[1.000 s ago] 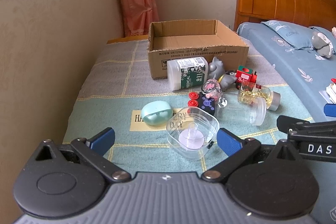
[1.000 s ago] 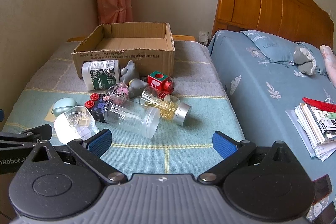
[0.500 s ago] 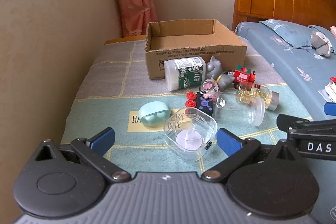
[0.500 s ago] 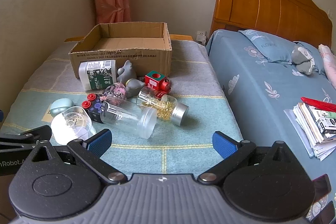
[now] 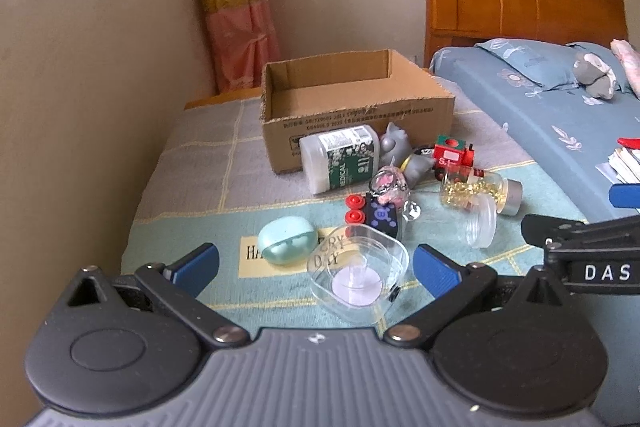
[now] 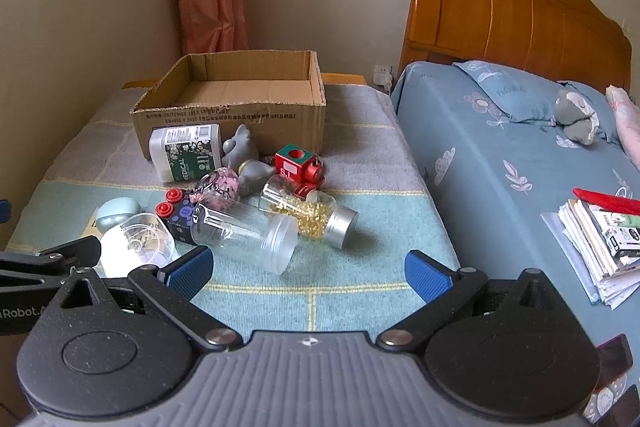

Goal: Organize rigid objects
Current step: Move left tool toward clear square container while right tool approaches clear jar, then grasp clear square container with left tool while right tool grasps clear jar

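Observation:
An open, empty cardboard box (image 5: 356, 115) (image 6: 228, 115) stands at the back of the cloth-covered table. In front of it lie a white medical bottle (image 5: 340, 159), grey animal figures (image 5: 394, 143), a red toy train (image 5: 454, 153), a jar of gold bits (image 5: 476, 187), a clear frosted jar (image 6: 244, 233), a dark cube with red knobs (image 5: 374, 213), a mint case (image 5: 286, 241) and a clear square tub (image 5: 358, 273). My left gripper (image 5: 316, 265) is open, its pads either side of the tub. My right gripper (image 6: 308, 271) is open and empty, short of the frosted jar.
A bed with blue bedding (image 6: 500, 155) and a wooden headboard (image 6: 508, 19) runs along the right. A stack of papers (image 6: 600, 243) lies on it. A wall (image 5: 80, 107) bounds the table's left side and a curtain (image 5: 236, 11) hangs behind.
Both grippers have moved slightly forward toward the pile; the objects look a little nearer. Both stay open and nothing was picked up.

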